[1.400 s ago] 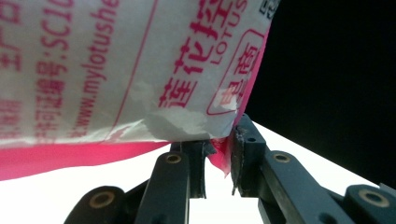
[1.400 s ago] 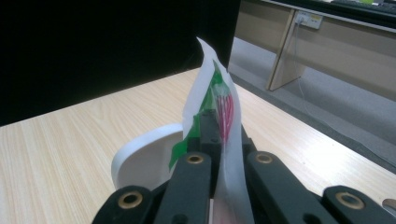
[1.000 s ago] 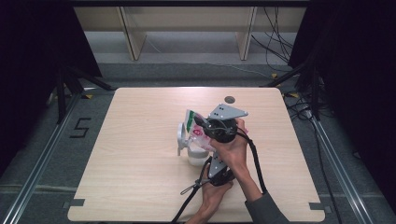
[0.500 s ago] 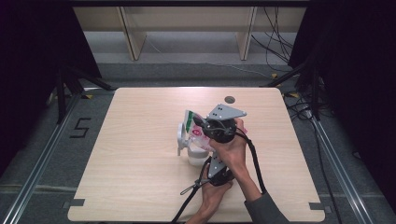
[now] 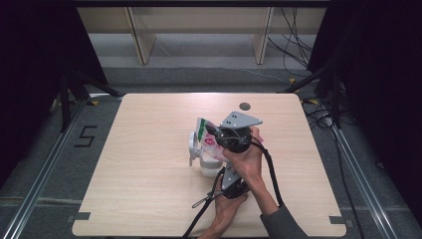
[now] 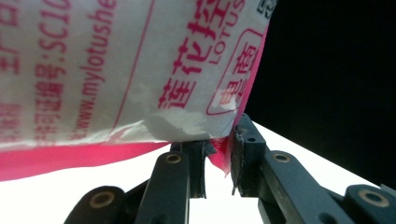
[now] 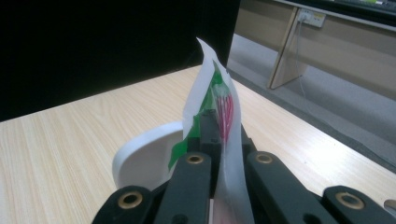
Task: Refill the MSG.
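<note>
Holding the packet (image 5: 209, 142) by opposite edges, left gripper (image 6: 218, 161) and right gripper (image 7: 219, 140) suspend it over the white cup (image 5: 201, 158) below, with emptying judged pending.

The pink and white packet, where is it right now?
In the high view the packet is near the middle of the table, held over a white cup. The right gripper pinches its green end and the left gripper its pink edge.

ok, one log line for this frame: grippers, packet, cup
left gripper: shut on packet's pink lower edge | right gripper: shut on packet top | packet: held over white cup | cup: on table
</note>
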Tool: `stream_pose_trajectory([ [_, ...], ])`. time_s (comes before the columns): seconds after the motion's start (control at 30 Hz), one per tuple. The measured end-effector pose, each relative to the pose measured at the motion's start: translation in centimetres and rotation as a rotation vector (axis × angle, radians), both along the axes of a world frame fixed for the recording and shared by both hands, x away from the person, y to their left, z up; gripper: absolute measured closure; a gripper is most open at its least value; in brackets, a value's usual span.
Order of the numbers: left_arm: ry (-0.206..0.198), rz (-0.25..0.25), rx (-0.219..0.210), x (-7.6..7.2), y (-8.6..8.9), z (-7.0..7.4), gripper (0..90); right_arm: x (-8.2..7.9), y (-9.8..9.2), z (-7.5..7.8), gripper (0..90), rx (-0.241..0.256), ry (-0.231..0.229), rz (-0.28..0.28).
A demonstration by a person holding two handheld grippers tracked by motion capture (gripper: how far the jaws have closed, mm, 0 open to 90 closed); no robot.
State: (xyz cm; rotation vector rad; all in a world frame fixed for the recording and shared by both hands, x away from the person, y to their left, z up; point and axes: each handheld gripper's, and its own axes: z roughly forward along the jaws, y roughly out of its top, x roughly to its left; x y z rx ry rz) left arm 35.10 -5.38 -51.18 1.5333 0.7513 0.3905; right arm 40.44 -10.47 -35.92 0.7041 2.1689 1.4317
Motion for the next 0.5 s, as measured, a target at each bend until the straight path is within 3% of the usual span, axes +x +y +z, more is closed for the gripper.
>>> stream_pose_trajectory([
  [0.07, 0.016, -0.011, 0.012, 0.01, -0.05, 0.02, 77.2, -0.08, 0.1, 0.04, 89.9, -0.007, -0.003, -0.002],
  [0.1, 0.027, -0.005, 0.018, -0.07, -0.06, 0.0, 77.2, 0.02, 0.19, -0.11, 90.0, -0.026, -0.026, -0.007],
  [0.13, 0.025, -0.008, 0.014, -0.04, -0.06, -0.06, 77.2, -0.01, 0.28, -0.25, 90.0, -0.026, 0.007, -0.002],
  [0.17, 0.016, -0.023, -0.009, 0.07, -0.09, -0.14, 77.2, 0.09, 0.25, -0.3, 89.9, -0.027, -0.002, -0.006],
  [0.23, 0.02, -0.007, 0.017, -0.08, -0.01, 0.08, 77.2, -0.04, 0.29, -0.23, 89.9, -0.013, 0.015, -0.001],
  [0.27, 0.007, -0.05, -0.006, 0.16, -0.16, -0.01, 77.2, -0.12, 0.25, -0.09, 89.9, -0.011, 0.007, -0.001],
  [0.3, 0.041, -0.062, -0.044, -0.04, -0.47, -0.07, 77.2, -0.12, 0.2, -0.02, 90.0, -0.013, -0.005, -0.002],
  [0.43, 0.057, -0.053, -0.027, -0.1, -0.42, -0.11, 77.2, -0.04, 0.23, -0.3, 89.9, -0.014, 0.014, -0.013],
  [0.47, 0.05, -0.06, -0.053, -0.09, -0.5, -0.14, 77.2, -0.03, 0.27, -0.25, 89.9, -0.015, 0.005, -0.006],
  [0.5, 0.05, -0.052, -0.027, -0.1, -0.38, -0.02, 77.2, -0.07, 0.23, -0.13, 89.9, -0.015, 0.002, 0.001],
])
